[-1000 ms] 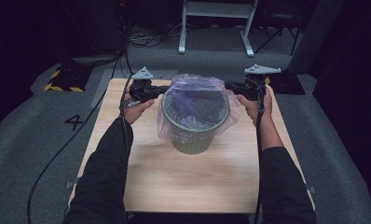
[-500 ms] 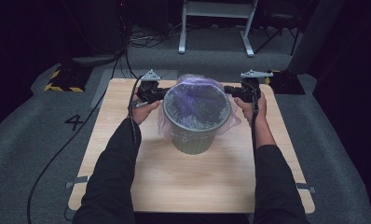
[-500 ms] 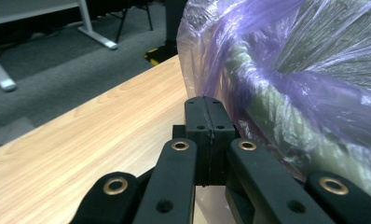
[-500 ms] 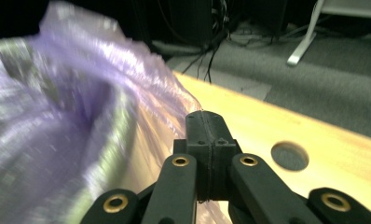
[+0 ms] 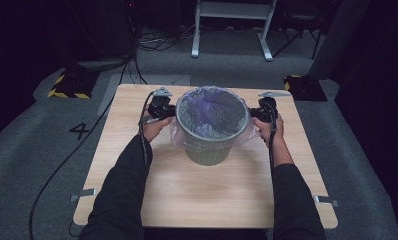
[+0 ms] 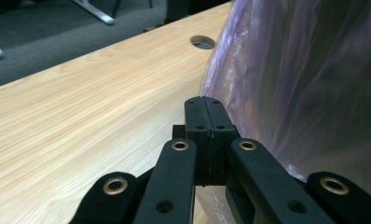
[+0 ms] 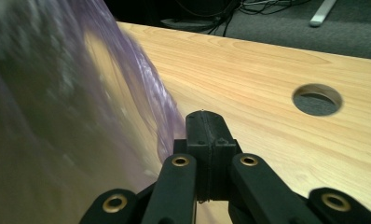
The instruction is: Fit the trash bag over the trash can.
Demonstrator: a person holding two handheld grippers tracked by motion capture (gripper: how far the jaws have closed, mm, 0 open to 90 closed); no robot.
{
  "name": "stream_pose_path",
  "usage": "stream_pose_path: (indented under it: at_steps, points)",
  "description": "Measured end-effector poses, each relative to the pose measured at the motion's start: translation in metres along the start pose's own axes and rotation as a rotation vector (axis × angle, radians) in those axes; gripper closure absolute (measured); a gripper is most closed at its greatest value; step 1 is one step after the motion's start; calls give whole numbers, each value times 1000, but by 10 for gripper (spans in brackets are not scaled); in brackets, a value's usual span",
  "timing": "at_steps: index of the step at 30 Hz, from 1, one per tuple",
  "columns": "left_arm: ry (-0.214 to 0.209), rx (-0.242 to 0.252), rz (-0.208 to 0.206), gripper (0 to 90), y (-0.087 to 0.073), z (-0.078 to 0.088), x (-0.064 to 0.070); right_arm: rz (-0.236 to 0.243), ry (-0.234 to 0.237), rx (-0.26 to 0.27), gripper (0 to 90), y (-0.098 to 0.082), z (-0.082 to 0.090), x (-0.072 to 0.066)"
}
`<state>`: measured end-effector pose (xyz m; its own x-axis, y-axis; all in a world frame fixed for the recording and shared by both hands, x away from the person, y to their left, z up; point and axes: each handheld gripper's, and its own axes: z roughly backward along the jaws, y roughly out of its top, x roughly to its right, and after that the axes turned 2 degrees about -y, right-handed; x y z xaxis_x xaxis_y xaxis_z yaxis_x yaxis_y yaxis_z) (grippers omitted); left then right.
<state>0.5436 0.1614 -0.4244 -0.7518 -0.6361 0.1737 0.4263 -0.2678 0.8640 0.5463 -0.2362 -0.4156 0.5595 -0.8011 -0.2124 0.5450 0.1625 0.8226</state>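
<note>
High view: lined bin point(image 5: 210, 145) sits between left hand-held gripper point(image 5: 171, 111) and right hand-held gripper point(image 5: 253, 113).

the middle of the table point(image 5: 137, 165) is taken up by the bin point(image 5: 210, 145), its bag point(image 5: 177, 131) draped over the rim. bare board is left in front of the bin, passable. left and right of the bin, passage is blocked by the left gripper point(image 5: 171, 111) and right gripper point(image 5: 254, 114).

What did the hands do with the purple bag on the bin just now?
Both grippers, left gripper and right gripper, came down beside the bin, pulling the purple bag down over its rim, so it no longer puffs up above. Their jaws stayed shut throughout, and the bin kept its place on the table.
</note>
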Motion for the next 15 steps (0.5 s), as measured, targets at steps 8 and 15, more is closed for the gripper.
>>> stream_pose_path:
  at_steps: [8, 15]
  points:
    - [79, -6, -83, 601, -9, 49, -1, 45, -77, 70, 596, -10, 36, 10]
    - [90, 60, -52, 274, -19, 96, -6, 154, -7, 127, 432, -9, 83, 9]
